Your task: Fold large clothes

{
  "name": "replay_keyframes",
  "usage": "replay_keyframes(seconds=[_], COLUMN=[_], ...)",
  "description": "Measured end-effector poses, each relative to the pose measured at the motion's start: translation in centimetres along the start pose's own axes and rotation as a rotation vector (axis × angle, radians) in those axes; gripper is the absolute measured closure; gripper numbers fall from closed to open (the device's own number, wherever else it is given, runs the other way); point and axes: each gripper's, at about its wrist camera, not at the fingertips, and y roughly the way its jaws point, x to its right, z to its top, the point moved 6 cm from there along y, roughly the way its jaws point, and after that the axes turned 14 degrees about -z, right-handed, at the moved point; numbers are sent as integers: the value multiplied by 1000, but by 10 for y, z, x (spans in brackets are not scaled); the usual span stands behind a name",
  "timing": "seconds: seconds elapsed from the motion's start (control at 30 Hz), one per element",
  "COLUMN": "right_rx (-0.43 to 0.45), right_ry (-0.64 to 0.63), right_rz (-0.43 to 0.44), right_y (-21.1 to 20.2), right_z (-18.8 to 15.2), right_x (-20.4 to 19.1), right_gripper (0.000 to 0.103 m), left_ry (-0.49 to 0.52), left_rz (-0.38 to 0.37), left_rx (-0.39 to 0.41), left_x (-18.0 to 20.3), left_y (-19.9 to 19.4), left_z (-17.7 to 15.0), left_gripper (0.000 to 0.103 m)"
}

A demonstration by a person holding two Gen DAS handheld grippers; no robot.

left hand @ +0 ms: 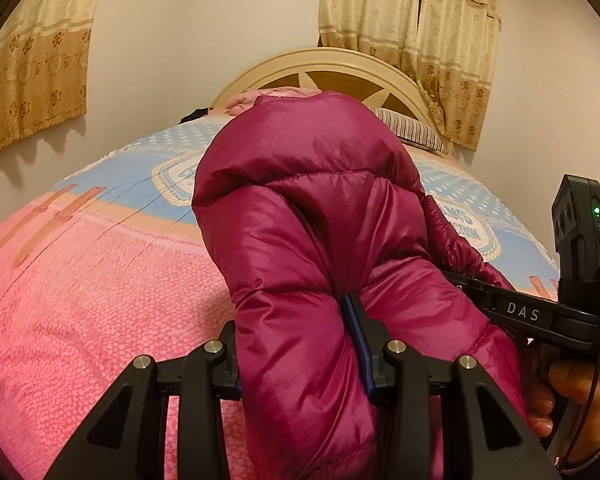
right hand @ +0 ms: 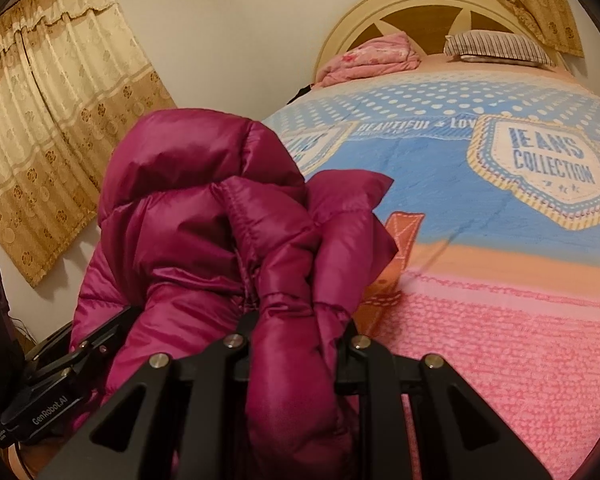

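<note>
A shiny magenta puffer jacket point(left hand: 300, 216) hangs bunched above the bed, held up by both grippers. My left gripper point(left hand: 296, 344) is shut on a thick padded fold of it; the cloth bulges between the jaws and hides the left finger. In the right wrist view the same puffer jacket point(right hand: 204, 216) fills the left half, and my right gripper point(right hand: 296, 332) is shut on a narrower quilted fold. The right gripper's black body point(left hand: 540, 316) shows at the right of the left wrist view, with a hand point(left hand: 580, 396) on its handle. The left gripper's body point(right hand: 48, 392) lies at lower left of the right wrist view.
Beneath is a bed with a pink and blue bedspread point(right hand: 500, 320) printed "JEANS COLLECTION". A striped pillow point(right hand: 496, 48) and a folded pink blanket point(right hand: 372, 60) lie by the cream headboard point(left hand: 320, 64). Patterned curtains point(right hand: 52, 140) hang on the walls.
</note>
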Motion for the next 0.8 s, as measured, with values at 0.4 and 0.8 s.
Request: replay_keyframes(seconds=[0.4, 0.8], right_rx=[-53, -91], right_ry=[-34, -38], right_rz=[10, 0], right_y=[29, 49], right_z=[-7, -18], right_x=[-23, -21], right_gripper=[81, 81], left_ry=[-54, -72], left_rz=[30, 41], left_rx=[-29, -66], left_x=[-32, -43], left_y=[3, 13], left_z=[-15, -27], left_gripper=[62, 62])
